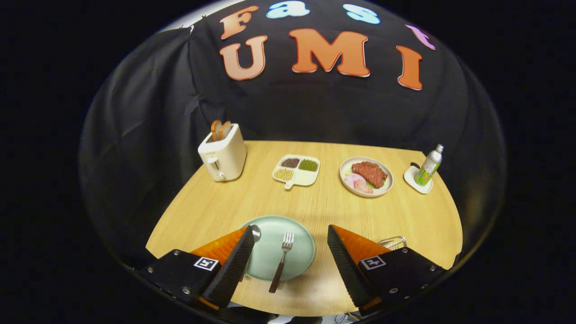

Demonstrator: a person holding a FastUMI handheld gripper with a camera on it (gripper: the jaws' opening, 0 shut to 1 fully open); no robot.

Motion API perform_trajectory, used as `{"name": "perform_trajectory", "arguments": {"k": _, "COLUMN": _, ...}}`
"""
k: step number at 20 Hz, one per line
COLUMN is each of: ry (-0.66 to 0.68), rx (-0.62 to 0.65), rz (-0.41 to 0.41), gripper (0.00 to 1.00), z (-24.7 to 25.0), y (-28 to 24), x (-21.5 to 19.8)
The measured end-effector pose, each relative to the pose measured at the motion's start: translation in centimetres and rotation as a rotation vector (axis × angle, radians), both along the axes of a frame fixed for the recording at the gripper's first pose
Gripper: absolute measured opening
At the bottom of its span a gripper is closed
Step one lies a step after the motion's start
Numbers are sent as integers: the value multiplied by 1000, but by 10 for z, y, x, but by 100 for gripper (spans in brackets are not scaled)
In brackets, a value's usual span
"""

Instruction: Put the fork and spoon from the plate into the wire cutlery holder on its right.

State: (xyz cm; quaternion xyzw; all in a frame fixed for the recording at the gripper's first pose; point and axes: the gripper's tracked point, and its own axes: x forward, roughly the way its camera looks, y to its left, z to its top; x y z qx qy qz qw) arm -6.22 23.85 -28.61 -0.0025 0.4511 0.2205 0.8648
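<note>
Wooden table (216,211) beneath wide-apart fingers (234,261).

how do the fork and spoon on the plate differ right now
The fork lies in full view between the open gripper fingers, its dark handle overhanging the green plate rim. The spoon sits at the plate's left edge, mostly hidden behind the left finger, only its bowl showing. Both rest on the plate, ungrasped.

Your handheld two-finger gripper (290,234) sits low in the frame, its fingers (234,265) spread wide apart, gripping nothing.
</note>
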Motion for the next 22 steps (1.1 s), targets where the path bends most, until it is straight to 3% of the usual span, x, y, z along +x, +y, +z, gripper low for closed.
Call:
{"name": "perform_trajectory", "arguments": {"k": 6, "ry": 242, "rx": -128, "rz": 89, "gripper": 95, "z": -71, "y": 21, "x": -34}}
{"name": "perform_trajectory", "arguments": {"k": 10, "ry": 373, "rx": -187, "rz": 126, "gripper": 86, "z": -105, "y": 32, "x": -51}}
{"name": "perform_trajectory", "arguments": {"k": 18, "ry": 566, "rx": -286, "rz": 103, "gripper": 66, "z": -153, "y": 26, "x": -67}}
{"name": "perform_trajectory", "arguments": {"k": 22, "ry": 612, "rx": -321, "rz": 55, "gripper": 42, "z": -165, "y": 20, "x": -68}}
